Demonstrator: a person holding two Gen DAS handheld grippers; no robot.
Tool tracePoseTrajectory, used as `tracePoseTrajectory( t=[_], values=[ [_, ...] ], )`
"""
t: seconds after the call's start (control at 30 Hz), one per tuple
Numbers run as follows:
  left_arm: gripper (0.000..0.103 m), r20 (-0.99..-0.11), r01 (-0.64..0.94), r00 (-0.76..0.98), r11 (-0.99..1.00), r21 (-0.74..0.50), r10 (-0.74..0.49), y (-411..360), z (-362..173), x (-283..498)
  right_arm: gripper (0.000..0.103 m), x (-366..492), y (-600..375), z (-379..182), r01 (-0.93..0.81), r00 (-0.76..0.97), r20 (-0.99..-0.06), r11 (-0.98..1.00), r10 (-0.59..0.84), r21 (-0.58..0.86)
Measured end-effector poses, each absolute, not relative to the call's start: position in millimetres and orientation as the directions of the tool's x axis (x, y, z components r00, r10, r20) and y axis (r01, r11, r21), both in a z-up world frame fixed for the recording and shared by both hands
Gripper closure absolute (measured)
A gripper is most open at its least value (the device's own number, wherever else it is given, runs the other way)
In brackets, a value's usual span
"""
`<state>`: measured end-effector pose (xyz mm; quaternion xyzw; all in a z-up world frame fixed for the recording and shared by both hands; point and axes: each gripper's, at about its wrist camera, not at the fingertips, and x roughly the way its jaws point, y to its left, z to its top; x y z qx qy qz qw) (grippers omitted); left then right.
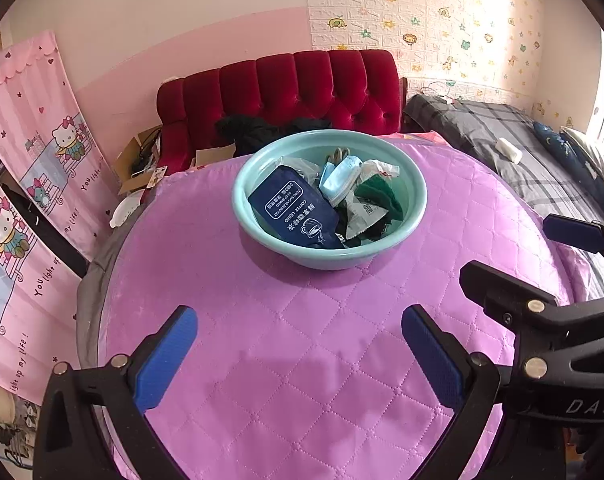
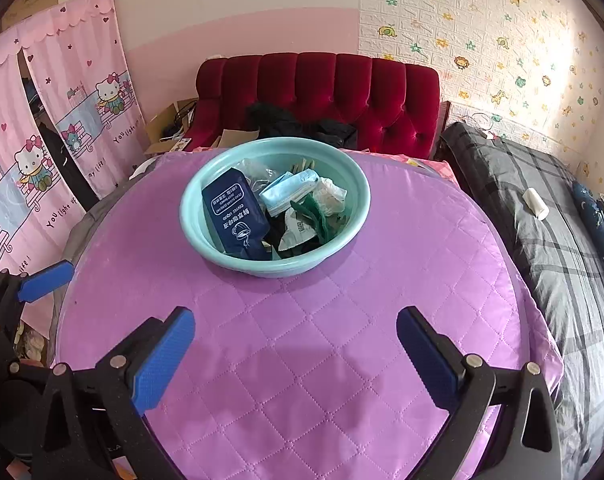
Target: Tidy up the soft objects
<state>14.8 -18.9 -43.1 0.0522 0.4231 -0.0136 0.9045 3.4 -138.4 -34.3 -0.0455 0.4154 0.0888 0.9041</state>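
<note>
- The left gripper [image 1: 300, 354] is held nearest, over the purple quilted cover [image 1: 302, 360], with its blue pads spread wide and nothing between them
- The right gripper [image 2: 296, 354] is held the same way, jaws wide apart and empty; the two tools are seen close side by side, so a knock between them is judged possible if both are sent forward together
- The quilted cover looks slick and padded, so the basin could be pushed or slid along it if a finger is driven against the rim
- Farther on, the teal basin [image 2: 355, 216] is set upright on the cover, well apart from both grippers, and the soft things are piled inside it
- The dark blue pouch [image 2: 236, 216] is leaned against the near-left wall; it could be dragged out with whatever is tangled beside it
- The light blue mask [image 2: 288, 192], the green cloth [image 2: 317, 216] and the white packet [image 2: 296, 232] are overlapped, so two could be pinched at once, or a thin edge could be lost from the pads
</note>
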Motion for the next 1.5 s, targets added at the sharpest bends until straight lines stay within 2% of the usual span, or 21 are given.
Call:
tracePoseTrajectory(
  t=[1.5],
  values=[
    [0.000, -0.777, 0.073, 0.629, 0.994, 0.083, 0.019, -20.3, -45.3, 14.2, 0.000, -0.8, -139.0, -35.3, -0.204, 0.638, -0.759, 0.979, 0.130, -0.004]
  ],
)
